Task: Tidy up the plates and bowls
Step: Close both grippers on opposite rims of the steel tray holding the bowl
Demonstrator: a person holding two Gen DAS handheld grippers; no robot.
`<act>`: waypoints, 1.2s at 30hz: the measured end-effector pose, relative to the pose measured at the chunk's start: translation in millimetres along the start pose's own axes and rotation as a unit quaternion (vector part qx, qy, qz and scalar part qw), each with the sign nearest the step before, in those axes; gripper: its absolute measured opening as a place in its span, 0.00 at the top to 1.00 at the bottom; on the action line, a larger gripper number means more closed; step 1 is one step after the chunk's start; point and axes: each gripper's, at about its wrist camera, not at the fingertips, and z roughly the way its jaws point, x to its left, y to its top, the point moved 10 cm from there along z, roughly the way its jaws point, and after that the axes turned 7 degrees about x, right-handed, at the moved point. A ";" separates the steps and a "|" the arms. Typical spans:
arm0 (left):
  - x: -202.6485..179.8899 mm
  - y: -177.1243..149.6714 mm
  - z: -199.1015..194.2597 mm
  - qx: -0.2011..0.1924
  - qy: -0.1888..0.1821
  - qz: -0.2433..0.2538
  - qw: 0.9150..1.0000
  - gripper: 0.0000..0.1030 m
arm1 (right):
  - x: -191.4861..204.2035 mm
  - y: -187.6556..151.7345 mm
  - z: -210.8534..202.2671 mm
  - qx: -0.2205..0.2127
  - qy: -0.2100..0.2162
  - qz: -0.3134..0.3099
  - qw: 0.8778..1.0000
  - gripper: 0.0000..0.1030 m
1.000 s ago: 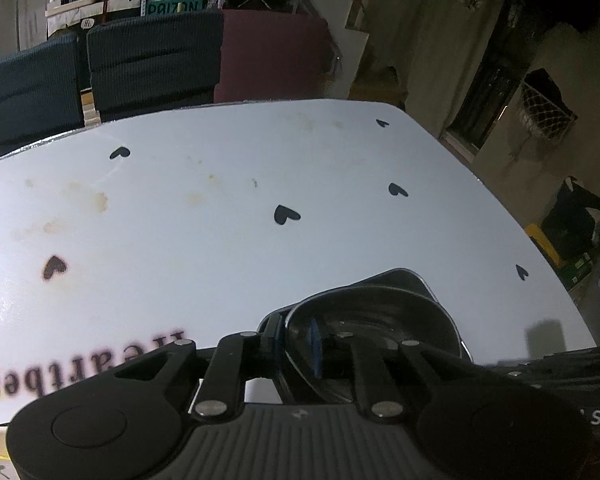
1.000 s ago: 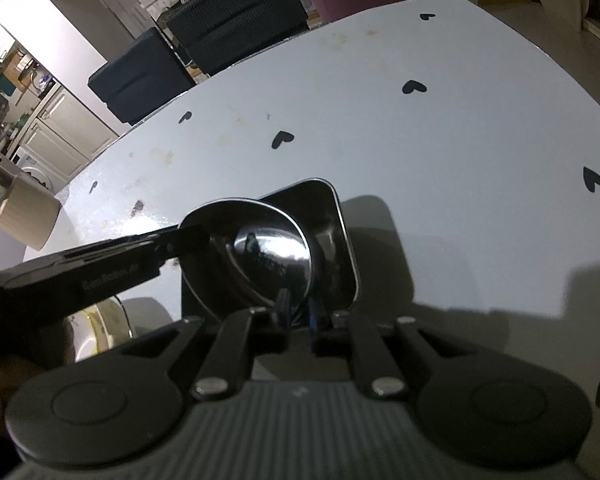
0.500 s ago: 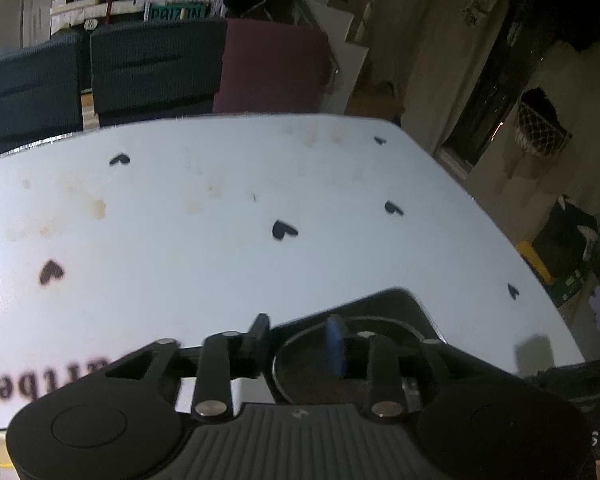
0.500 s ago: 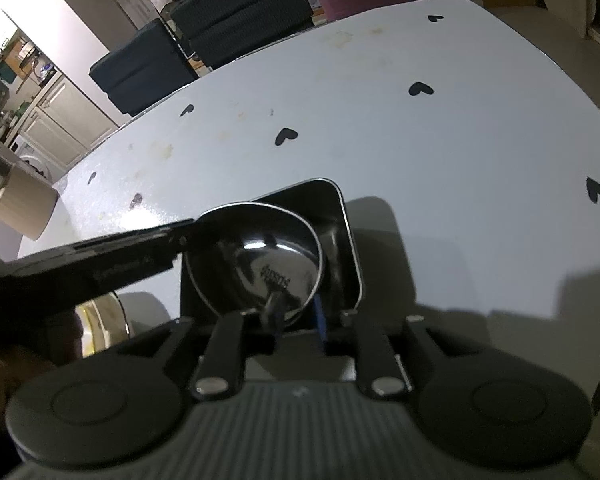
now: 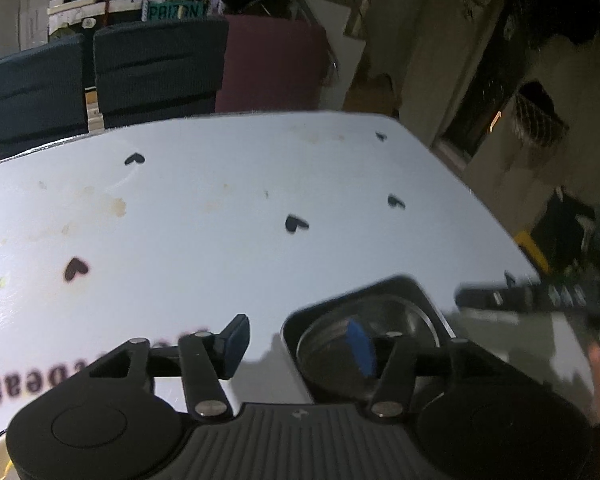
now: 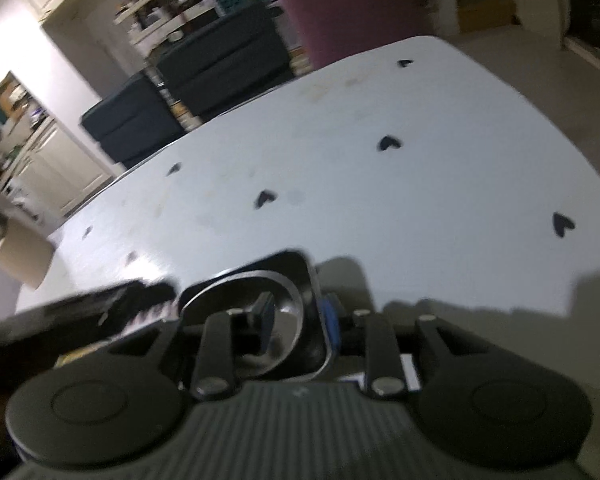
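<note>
Close in, our left gripper [image 5: 300, 346] stands spread wide and holds nothing: its left finger hangs over bare cloth, while its right finger, the one with the blue pad [image 5: 360, 346], dips inside the round metal bowl [image 5: 336, 364]. That bowl sits nested in the dark square dish [image 5: 416, 292], so the stack lies just ahead and to the right of this gripper's midline, not between its fingers. Our right gripper [image 6: 298, 320] is likewise spread and empty, and here the near right wall of the square dish [image 6: 316, 300] stands between its fingers, the left finger over the bowl [image 6: 288, 328], the right one just outside. We judge the right gripper the better placed, though blur hides any contact. Farther ahead the heart-printed tablecloth [image 5: 240, 208] lies bare up to the chairs [image 5: 156, 68].
</note>
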 end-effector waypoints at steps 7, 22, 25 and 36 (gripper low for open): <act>2.1 -19.8 6.2 0.047 0.005 0.036 0.998 0.38 | -4.9 17.1 33.5 0.005 -0.034 0.009 0.999 0.63; 2.8 -36.0 27.1 0.081 0.027 0.083 0.993 0.38 | 8.7 24.7 76.1 0.040 -0.076 -0.012 0.996 0.63; 4.1 -32.5 29.7 0.074 0.035 0.081 0.993 0.38 | 8.8 21.9 75.1 0.046 -0.074 -0.023 0.996 0.63; 19.2 -18.7 31.6 0.044 0.048 0.019 0.998 0.40 | 0.4 6.8 61.8 0.062 -0.062 -0.048 0.995 0.64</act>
